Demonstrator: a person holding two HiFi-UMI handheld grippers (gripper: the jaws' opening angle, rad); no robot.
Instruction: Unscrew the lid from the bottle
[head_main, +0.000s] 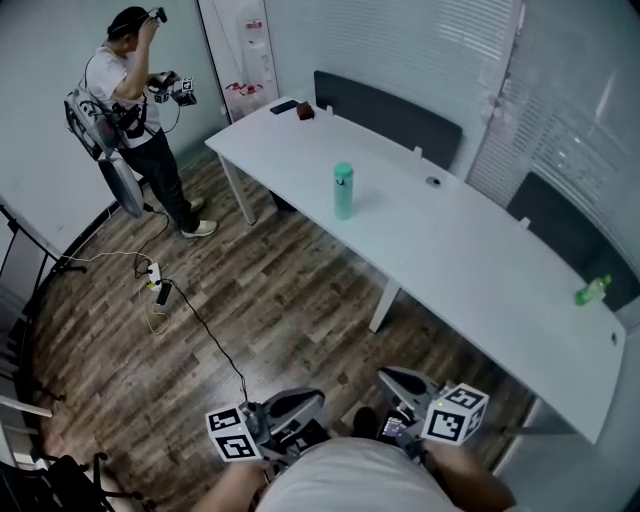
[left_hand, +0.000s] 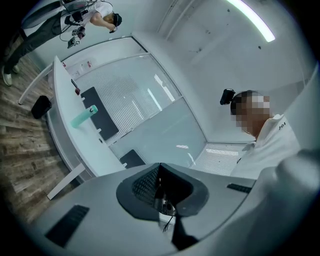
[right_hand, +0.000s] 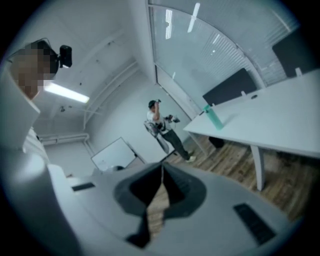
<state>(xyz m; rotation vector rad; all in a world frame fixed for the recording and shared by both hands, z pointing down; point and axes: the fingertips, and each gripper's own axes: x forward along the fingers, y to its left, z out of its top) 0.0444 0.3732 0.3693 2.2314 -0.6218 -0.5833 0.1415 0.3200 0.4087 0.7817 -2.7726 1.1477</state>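
Note:
A teal bottle (head_main: 343, 191) with its lid on stands upright on the long white table (head_main: 450, 250), far from both grippers. It also shows small in the left gripper view as the teal bottle (left_hand: 82, 117) and in the right gripper view as the teal bottle (right_hand: 213, 117). My left gripper (head_main: 318, 397) and right gripper (head_main: 382, 374) are held close to my body at the bottom of the head view. Both are shut with nothing between the jaws. The left gripper (left_hand: 160, 170) and right gripper (right_hand: 161, 167) point up into the room.
A green bottle (head_main: 591, 291) lies near the table's right end. Small dark objects (head_main: 293, 108) sit at the far left end. Another person (head_main: 140, 110) stands by the left wall. Cables and a power strip (head_main: 155, 283) lie on the wood floor. Dark chairs (head_main: 390, 112) line the far side.

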